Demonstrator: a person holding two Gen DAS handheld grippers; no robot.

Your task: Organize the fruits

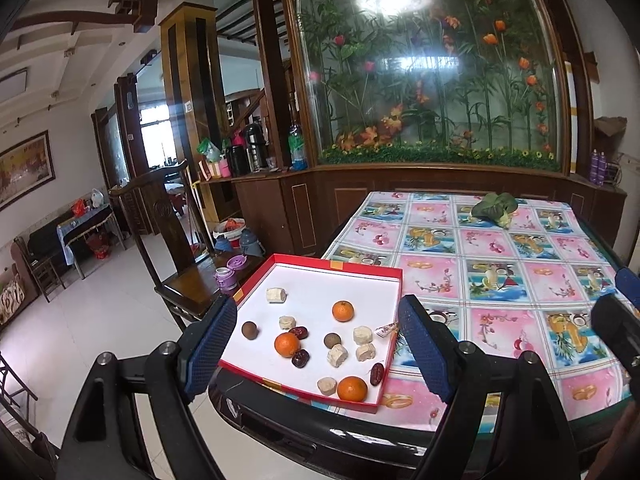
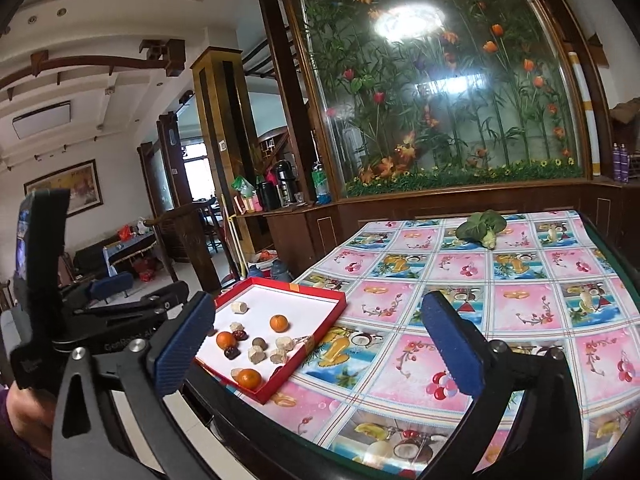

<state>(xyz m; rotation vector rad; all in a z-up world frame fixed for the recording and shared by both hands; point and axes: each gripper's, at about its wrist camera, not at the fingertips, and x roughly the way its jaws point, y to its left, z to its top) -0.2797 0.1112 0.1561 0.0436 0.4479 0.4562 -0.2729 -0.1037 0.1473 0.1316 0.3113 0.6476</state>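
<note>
Nearest the red tray (image 1: 362, 267), the left gripper (image 1: 316, 346) hovers with fingers spread wide and nothing between them, the tray dead ahead of it. The right gripper (image 2: 320, 346), also spread and empty, has the tray ahead and to its left, so the left is probably better placed. In the tray's near corner lies a mandarin (image 1: 351, 388), touching a pale banana slice (image 1: 327, 385); a red date (image 1: 376, 373) lies just beside. Beyond the tray on the tablecloth (image 1: 500, 280) sits a leafy green (image 1: 493, 207). The lettering on the left gripper, seen from the right wrist, is not legible.

Home dining/living area: table (image 1: 500, 280) with fruit-print oilcloth, carved wooden chair (image 1: 176, 240), thermos flasks (image 1: 252, 148) on sideboard, framed painting (image 1: 24, 168), sofa.
</note>
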